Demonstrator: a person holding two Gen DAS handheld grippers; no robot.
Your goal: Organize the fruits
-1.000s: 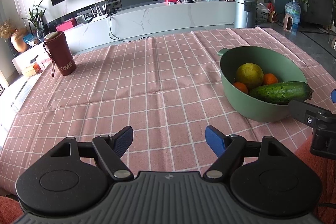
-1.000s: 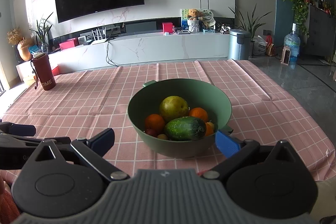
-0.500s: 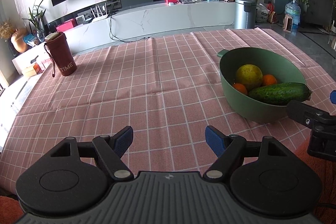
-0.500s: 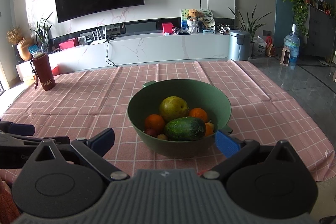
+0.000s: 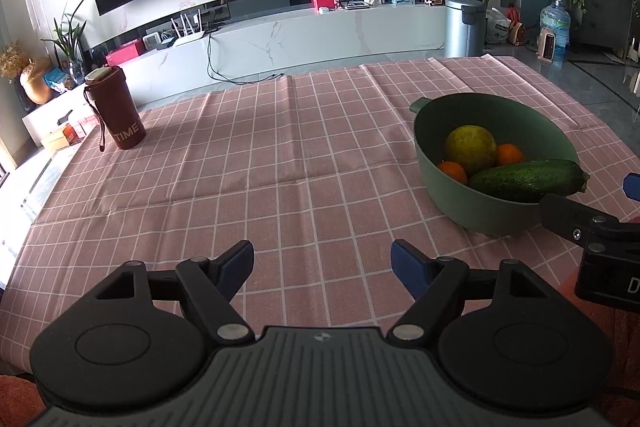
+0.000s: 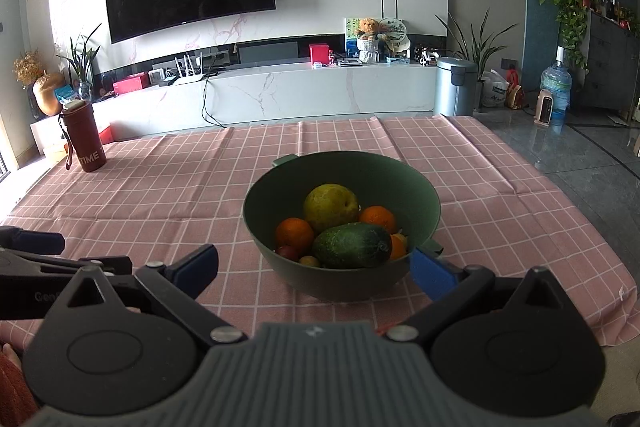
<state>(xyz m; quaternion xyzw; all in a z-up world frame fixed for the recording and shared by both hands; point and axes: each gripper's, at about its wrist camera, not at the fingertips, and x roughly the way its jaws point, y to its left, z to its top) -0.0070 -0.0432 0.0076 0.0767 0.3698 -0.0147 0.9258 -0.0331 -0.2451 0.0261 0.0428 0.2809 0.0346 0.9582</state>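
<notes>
A green bowl [image 6: 280,179] stands on the pink checked tablecloth [image 6: 500,195]. It holds a yellow-green round fruit [image 6: 330,207], oranges [image 6: 294,234], a dark green cucumber [image 6: 352,245] and small fruits underneath. The bowl [image 5: 440,123] also shows at the right of the left wrist view, with the cucumber [image 5: 524,179] lying across its near rim. My right gripper [image 6: 314,265] is open and empty, just in front of the bowl. My left gripper [image 5: 322,263] is open and empty over bare cloth, to the left of the bowl.
A dark red "TIME" bottle [image 5: 116,107] stands at the table's far left, also seen in the right wrist view [image 6: 84,137]. Beyond the table are a white TV console [image 6: 300,95], a metal bin [image 6: 456,91] and grey floor to the right.
Both grippers have drifted slightly; the bowl sits a touch higher in the right wrist view. Jaws stay open. Nothing was picked up or moved.
</notes>
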